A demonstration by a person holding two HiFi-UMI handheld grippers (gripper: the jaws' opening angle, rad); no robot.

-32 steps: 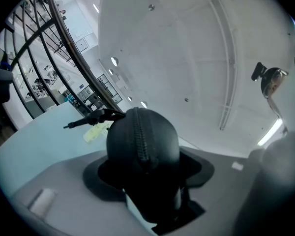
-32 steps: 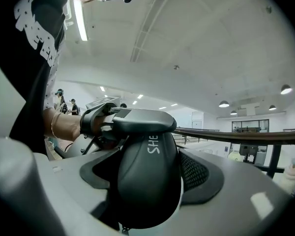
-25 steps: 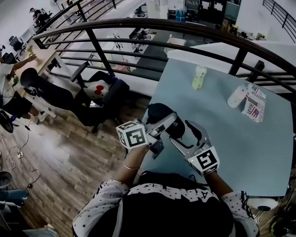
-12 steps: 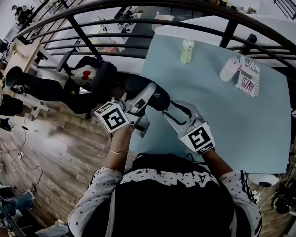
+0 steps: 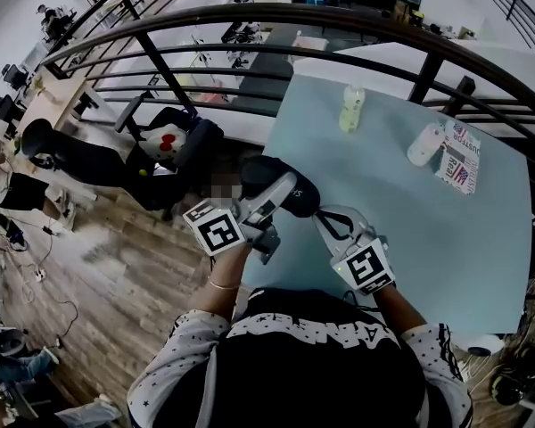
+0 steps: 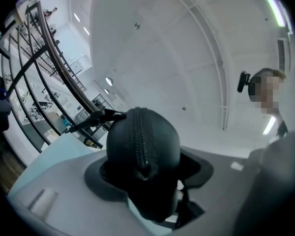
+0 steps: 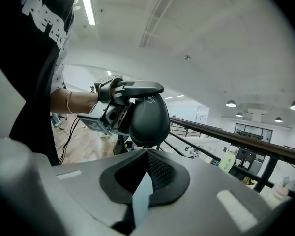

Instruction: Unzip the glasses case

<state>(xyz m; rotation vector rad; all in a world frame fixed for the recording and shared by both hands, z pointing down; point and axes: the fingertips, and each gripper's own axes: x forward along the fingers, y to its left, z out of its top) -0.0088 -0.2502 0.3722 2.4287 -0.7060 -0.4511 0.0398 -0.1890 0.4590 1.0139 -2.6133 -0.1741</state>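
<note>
A pale table fills the right of the head view. At its left edge the left gripper clamps the black glasses case. Only that gripper's view shows the zip. The right gripper's jaws have just been closing and meet at the case's tip, with nothing discernible between them. Two bottles stand at the upper right.

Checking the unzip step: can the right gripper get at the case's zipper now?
Probably yes. The left gripper holds the glasses case up, its end toward the right gripper, whose jaws have just closed right at that end; nothing blocks them. Whether they pinch anything is unclear.
</note>
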